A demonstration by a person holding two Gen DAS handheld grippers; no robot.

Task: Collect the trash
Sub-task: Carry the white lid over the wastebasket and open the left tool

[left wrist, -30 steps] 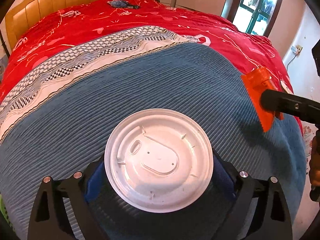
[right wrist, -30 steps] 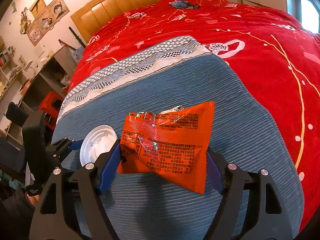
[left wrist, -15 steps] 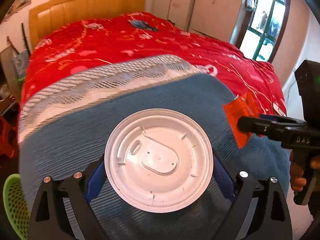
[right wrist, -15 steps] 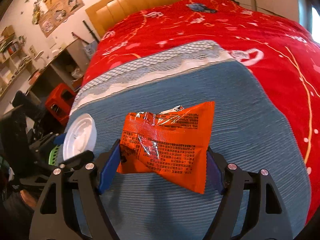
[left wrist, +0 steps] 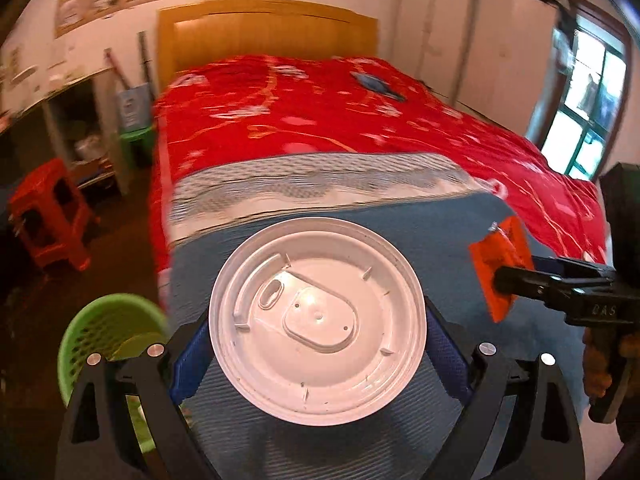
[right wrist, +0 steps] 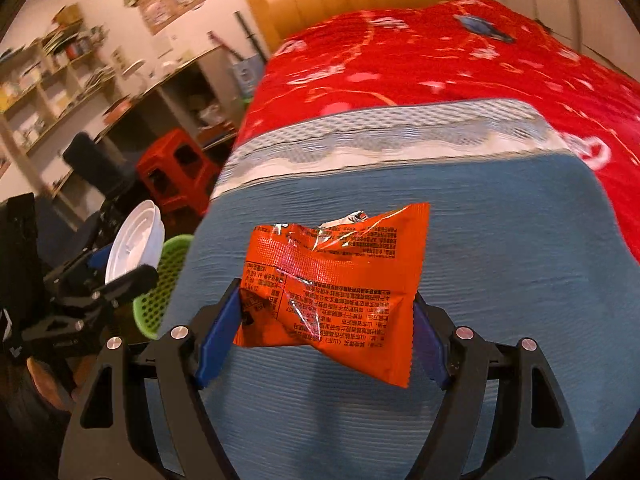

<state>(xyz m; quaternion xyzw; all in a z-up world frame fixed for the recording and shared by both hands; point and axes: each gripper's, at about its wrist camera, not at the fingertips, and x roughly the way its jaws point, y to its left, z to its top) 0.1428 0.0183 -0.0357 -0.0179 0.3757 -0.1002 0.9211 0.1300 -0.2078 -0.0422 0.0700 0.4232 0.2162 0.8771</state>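
So the thing that matters here is where the green basket (left wrist: pixel 108 344) sits. In the left wrist view it's in the lower left of the frame, down on the floor beside the bed (left wrist: pixel 360 128), just left of the left tool (left wrist: pixel 316 344). In the right wrist view the same basket peeks out at middle left, half hidden behind the left tool. My guess is that's the bin, and the left hand is clearly the nearer one to it; the right has to cross further left to get there.

The left tool is pinching a white plastic lid (left wrist: pixel 316 316) by its edges, flat face toward the camera. The right tool (right wrist: pixel 326 332) is pinching an orange snack wrapper (right wrist: pixel 336 284) across its width, with the long side running left to right between the blue pads. Both pieces of trash are off the blanket and in the air.

Compared with a second ago: the basket wasn't in either view then, just bed. Now both views have swung left, the floor and a red stool (left wrist: pixel 48 212) show up, and the grips look unchanged.
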